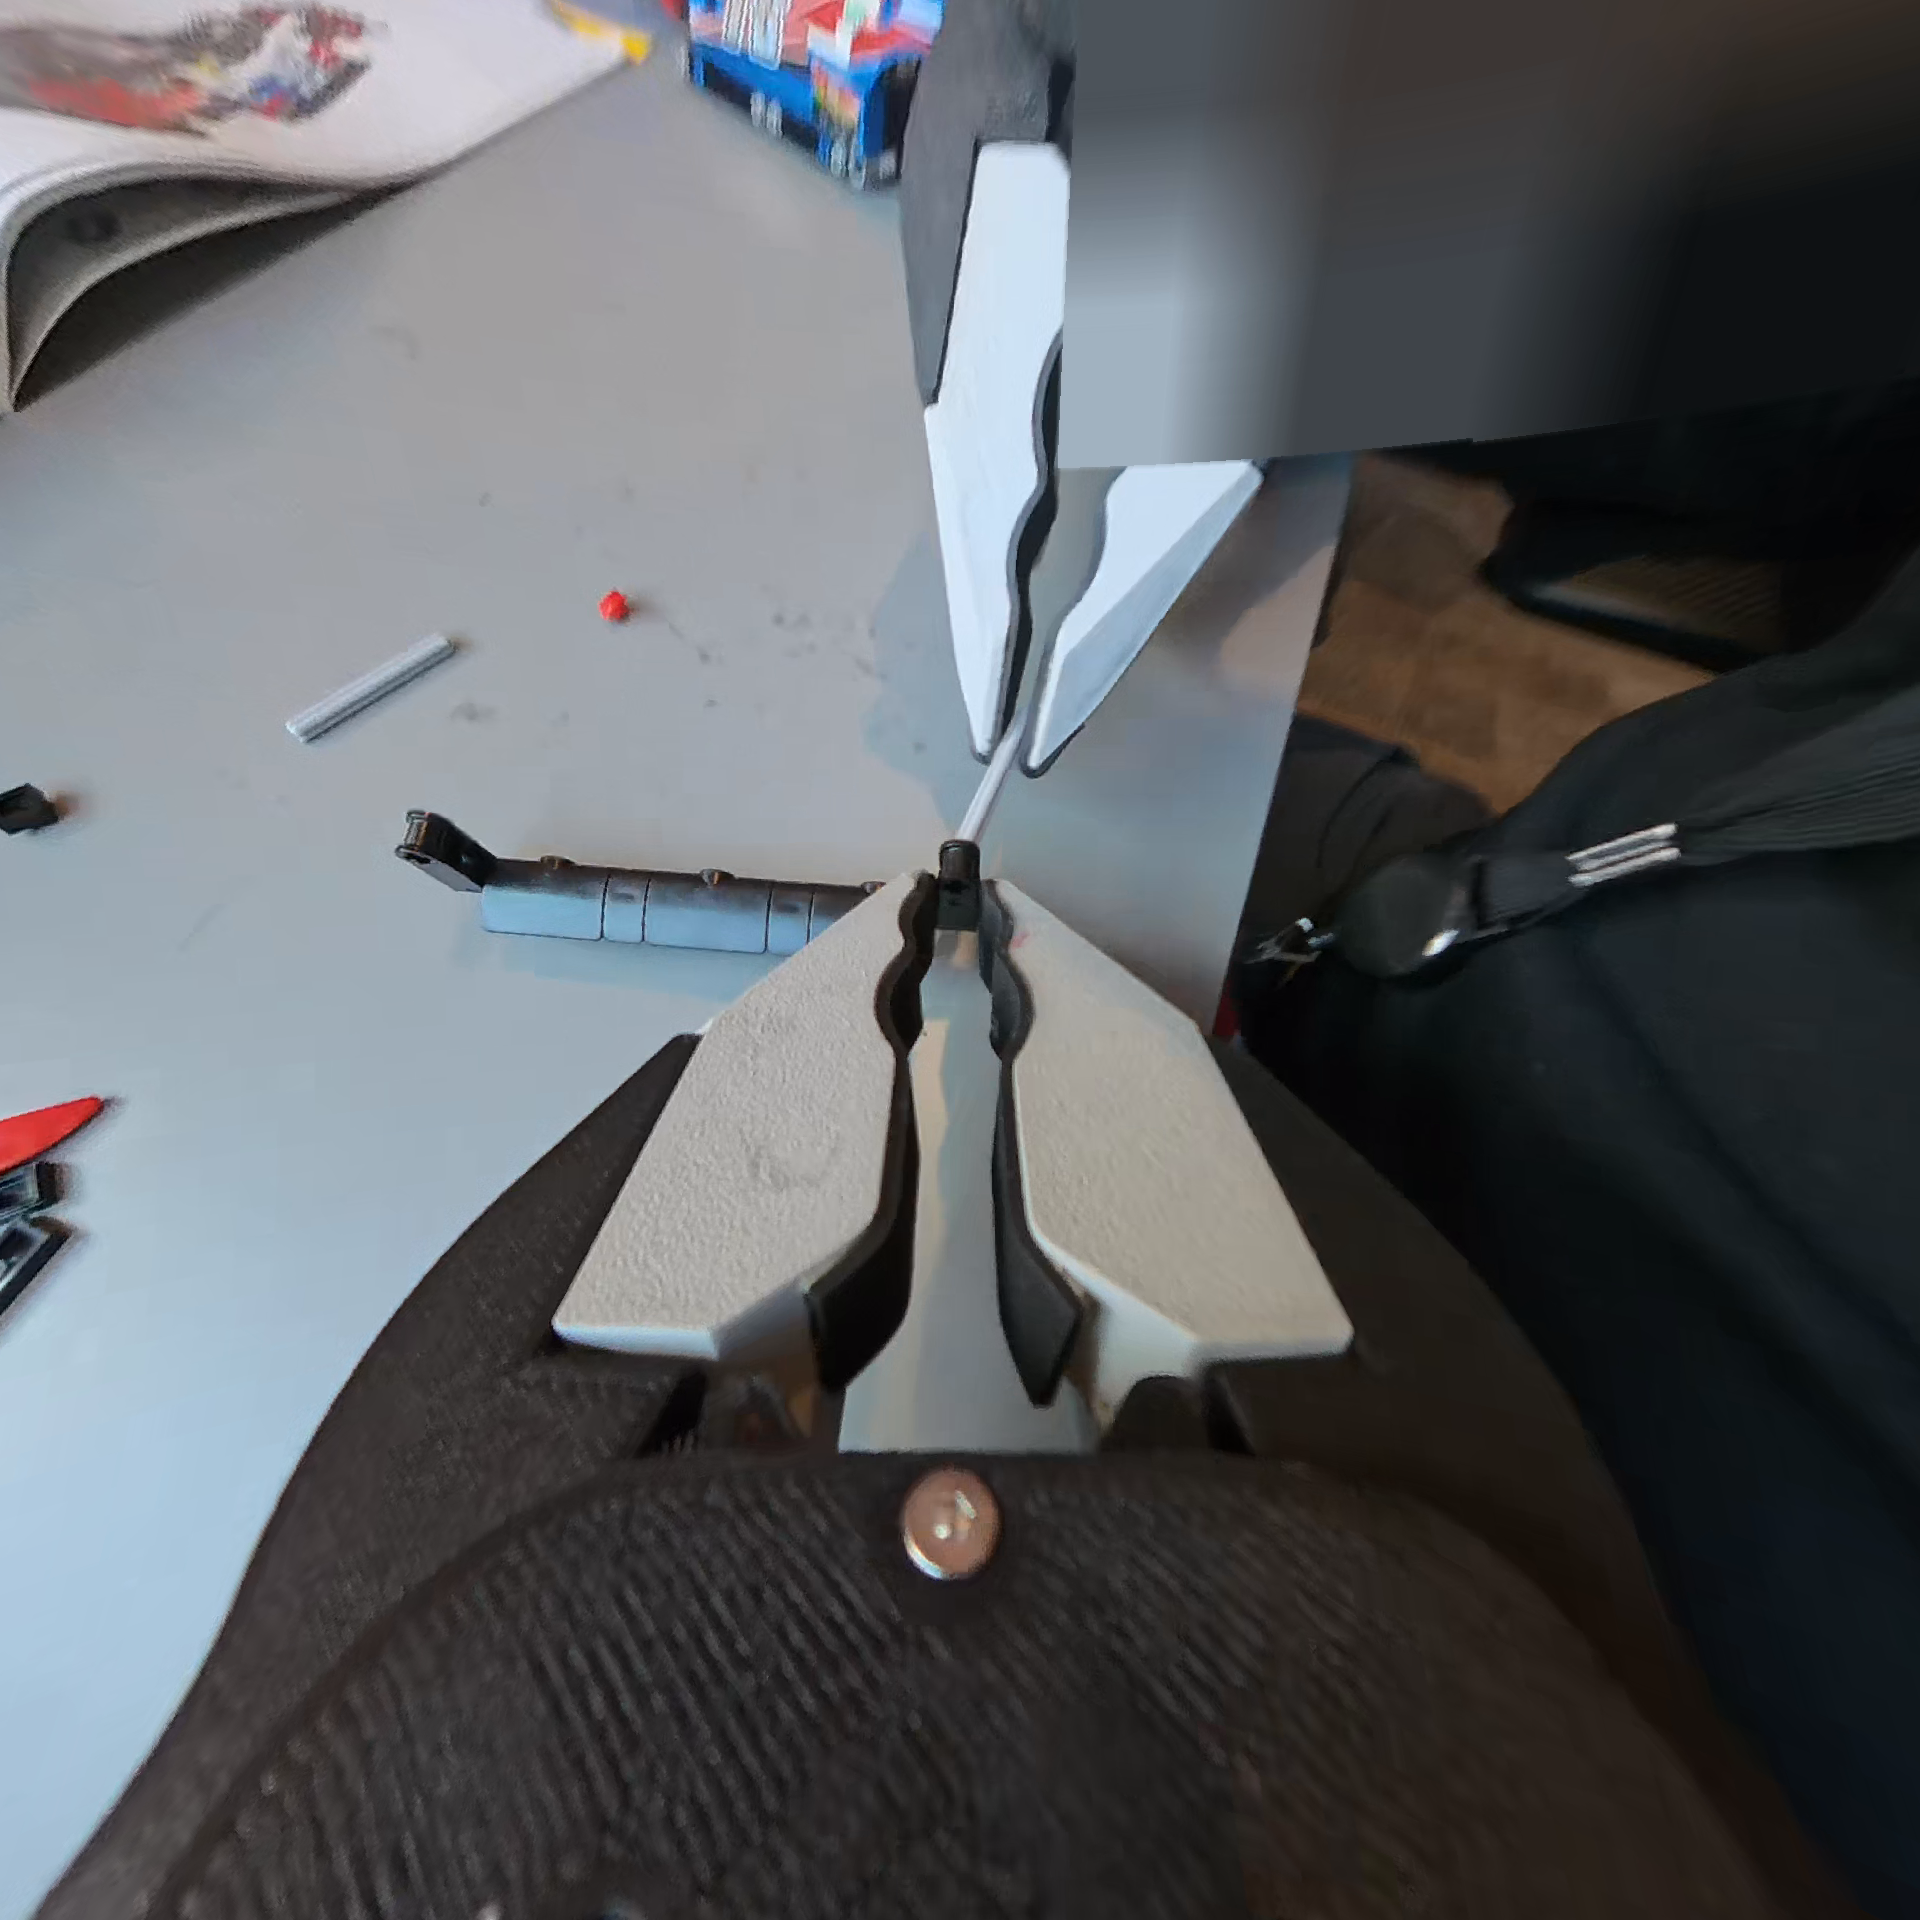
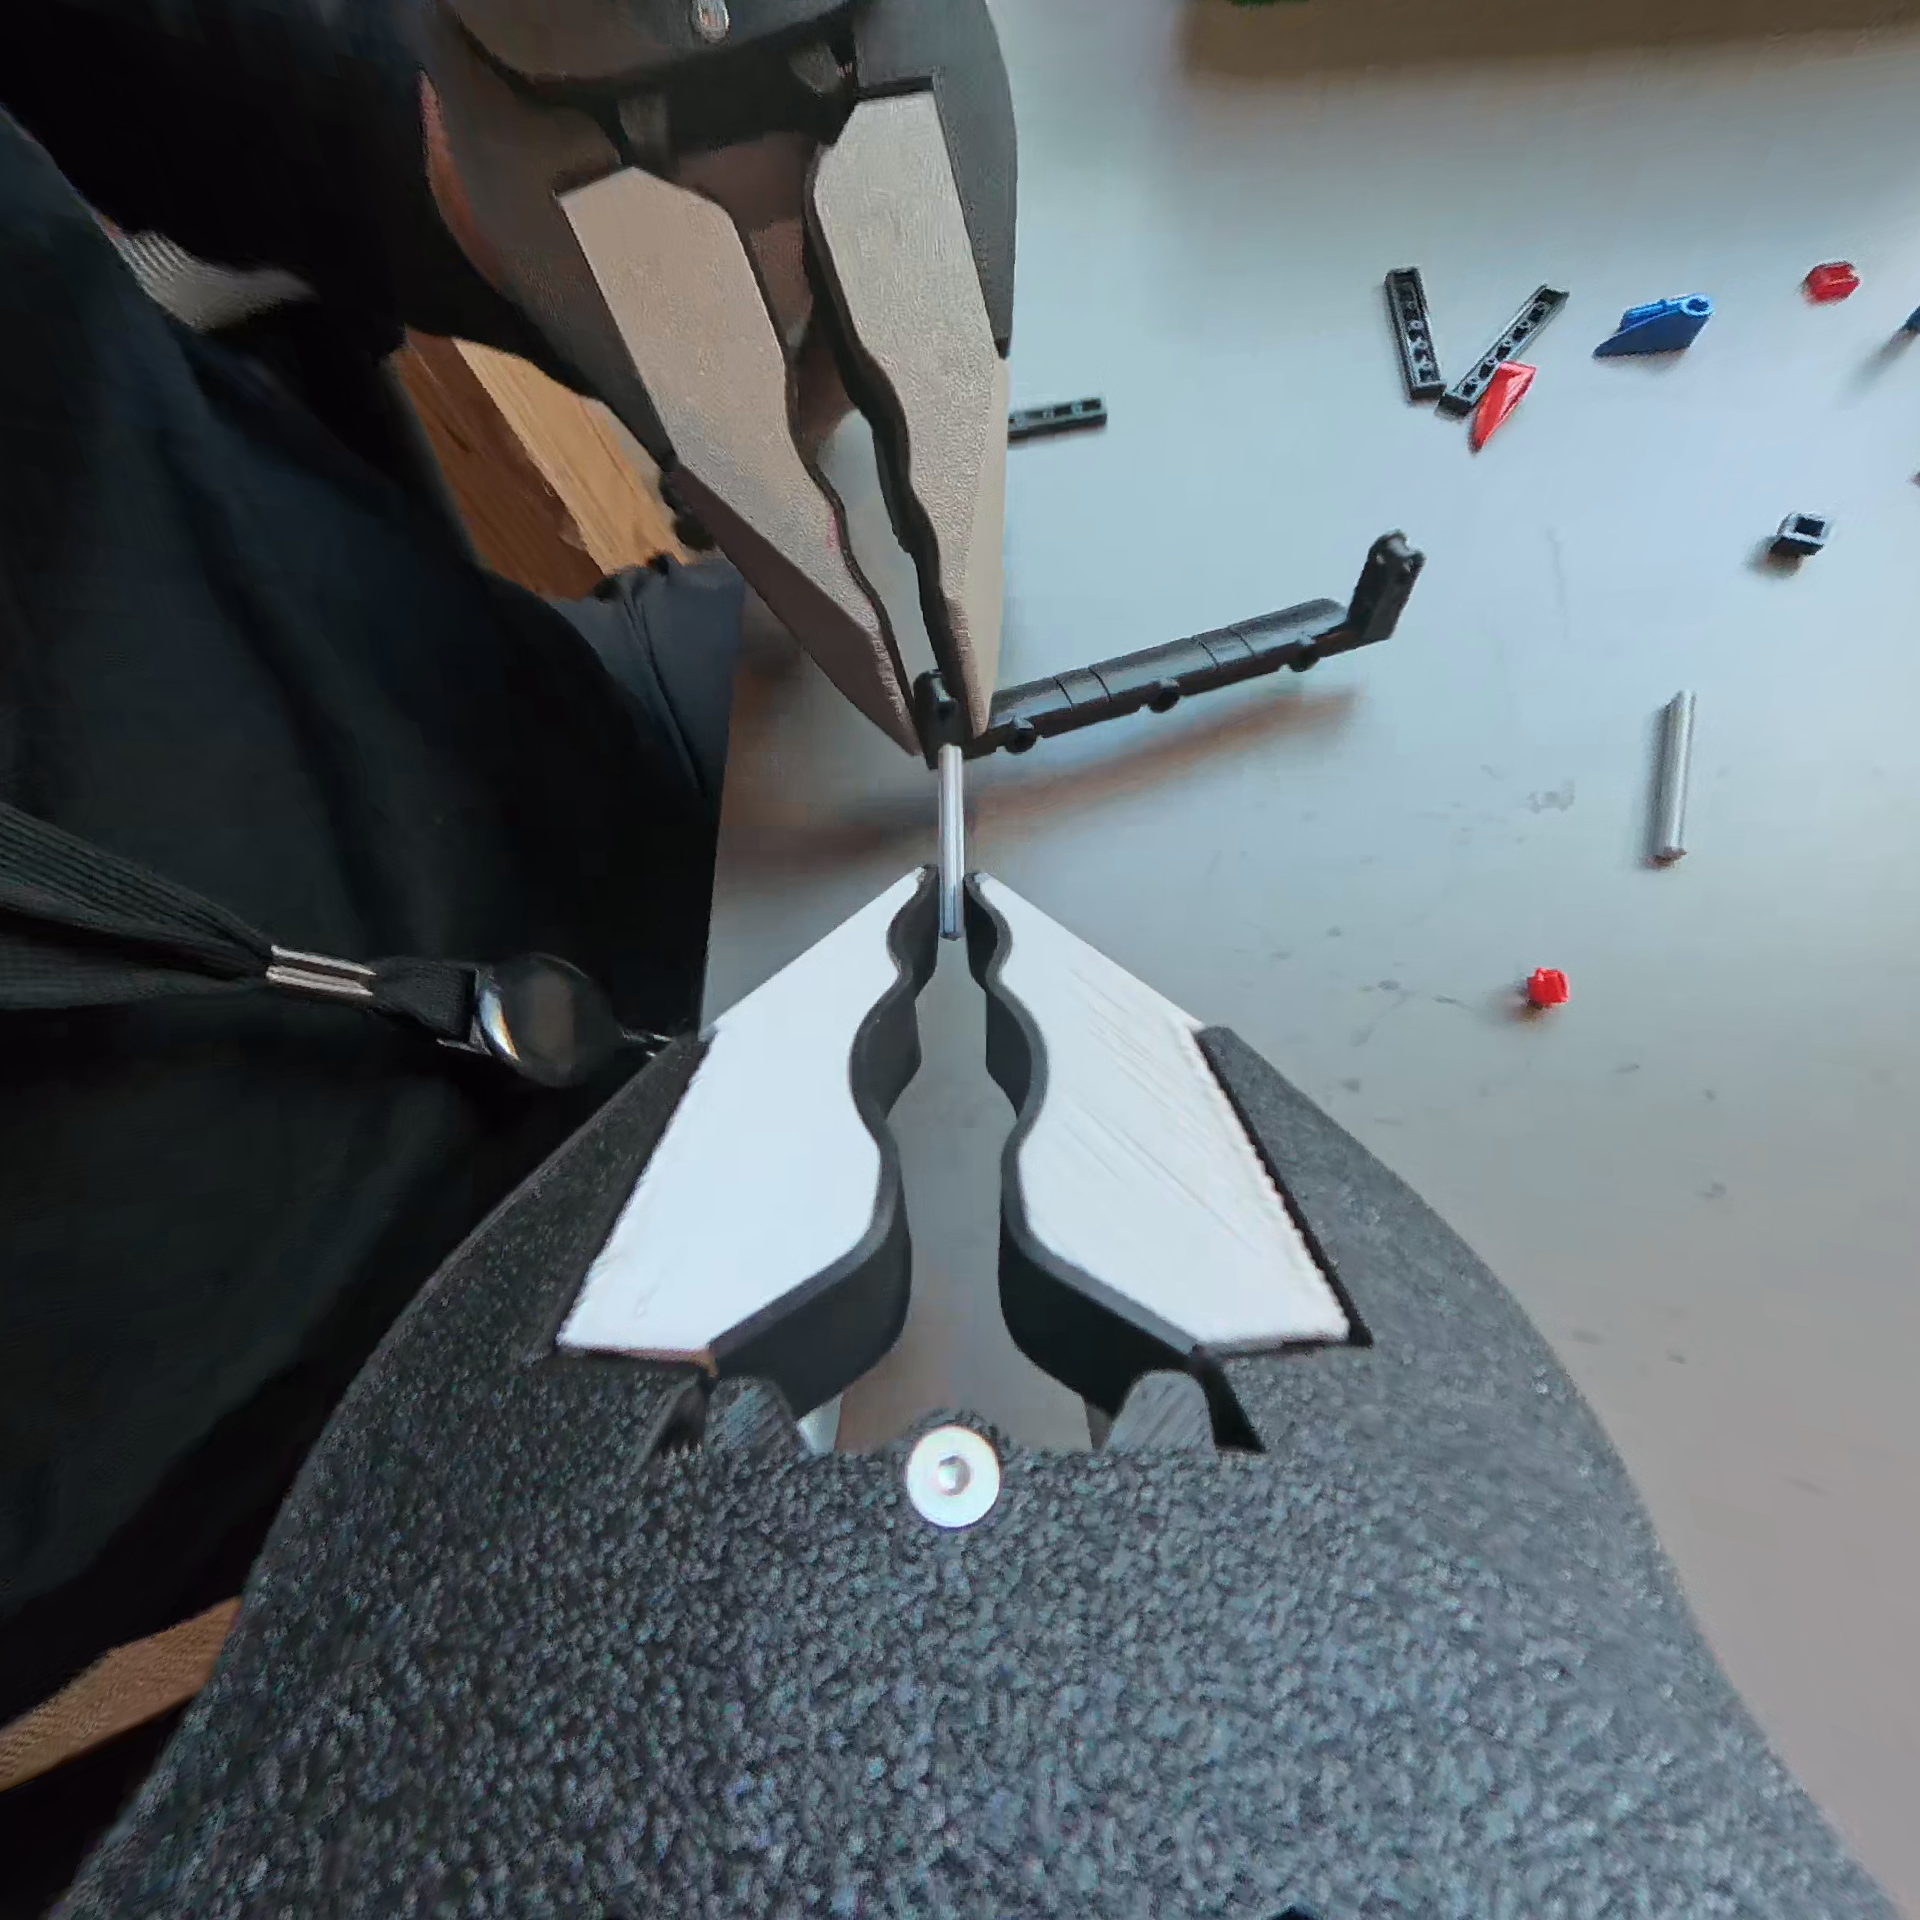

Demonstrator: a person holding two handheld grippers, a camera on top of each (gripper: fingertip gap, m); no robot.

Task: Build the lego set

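My left gripper [image 1: 956,894] is shut on the near end of a long black and grey lego assembly [image 1: 644,909], at its black end bracket [image 1: 958,883]. My right gripper [image 2: 948,883] is shut on a thin grey axle [image 2: 950,821]. The axle's far end meets the black bracket [image 2: 940,707] held by the left gripper [image 2: 945,727]. In the left wrist view the right gripper [image 1: 1003,753] comes down from above with the axle [image 1: 982,800] in it. The assembly [image 2: 1195,665] stretches over the grey table, with an upright black bracket [image 2: 1387,582] at its far end.
Loose on the table [image 1: 520,468]: a second grey axle [image 1: 369,688], a small red piece [image 1: 615,605], red and black parts [image 1: 42,1132] at the left edge. An open booklet [image 1: 208,125] and a coloured box [image 1: 810,73] lie farther off. A person in black [image 2: 260,623] sits close by. The grippers are tip to tip, or close to it.
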